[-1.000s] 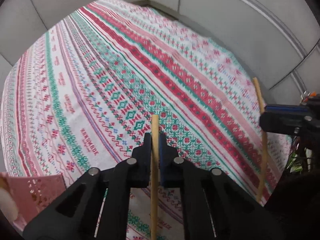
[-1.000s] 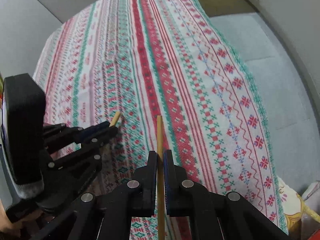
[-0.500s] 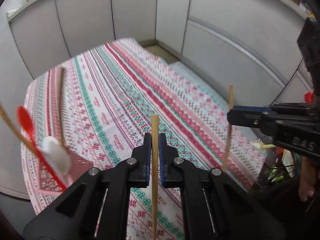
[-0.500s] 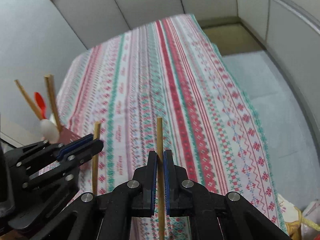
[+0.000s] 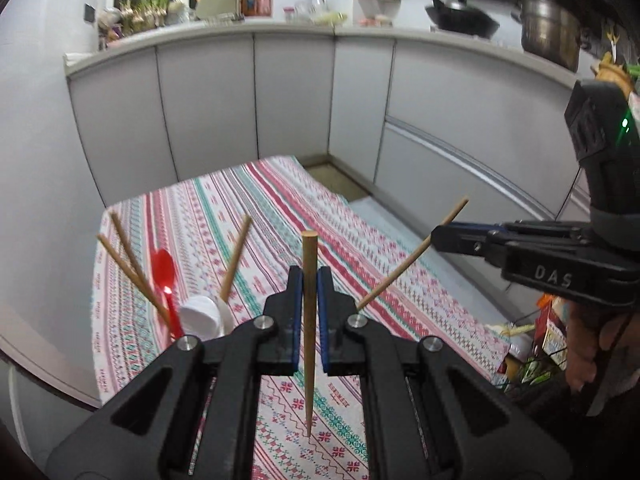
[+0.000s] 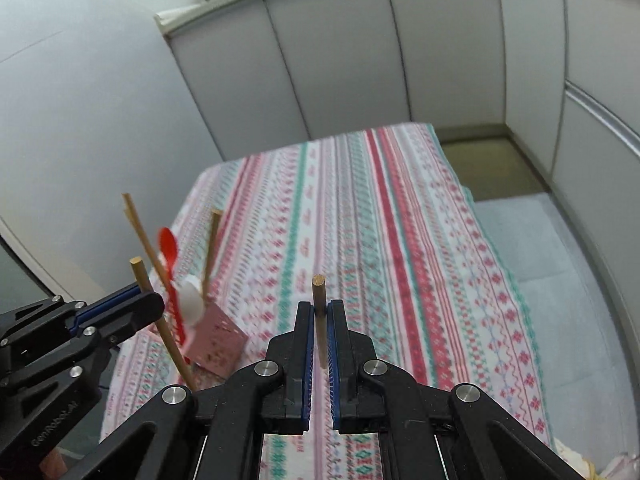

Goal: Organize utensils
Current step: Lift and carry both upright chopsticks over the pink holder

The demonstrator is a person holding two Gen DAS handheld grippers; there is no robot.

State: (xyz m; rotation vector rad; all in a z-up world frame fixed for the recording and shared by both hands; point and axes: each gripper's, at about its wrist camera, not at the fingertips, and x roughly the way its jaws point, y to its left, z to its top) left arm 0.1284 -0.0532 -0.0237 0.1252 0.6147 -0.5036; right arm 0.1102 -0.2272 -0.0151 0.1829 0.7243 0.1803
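Note:
My left gripper (image 5: 308,280) is shut on a wooden chopstick (image 5: 308,332), held upright above the striped tablecloth (image 5: 256,216). My right gripper (image 6: 320,314) is shut on a second chopstick (image 6: 319,308); it also shows in the left wrist view (image 5: 444,236), at the right, with its chopstick (image 5: 412,256) slanted. A pink perforated holder (image 6: 218,340) stands at the table's left, with a red spoon (image 5: 164,272), a white spoon (image 5: 200,316) and several chopsticks (image 5: 236,256) in it. The left gripper (image 6: 136,312) hangs just in front of the holder.
Grey cabinet fronts (image 5: 292,96) wall the table's far side and right. A worktop above carries a pan (image 5: 460,20), a pot (image 5: 552,36) and a tap. Bags and clutter (image 5: 532,348) lie on the floor at the right.
Both grippers have risen and tilted up with their chopsticks, so the cabinets and worktop came into view. The holder with spoons now shows close to the left gripper.

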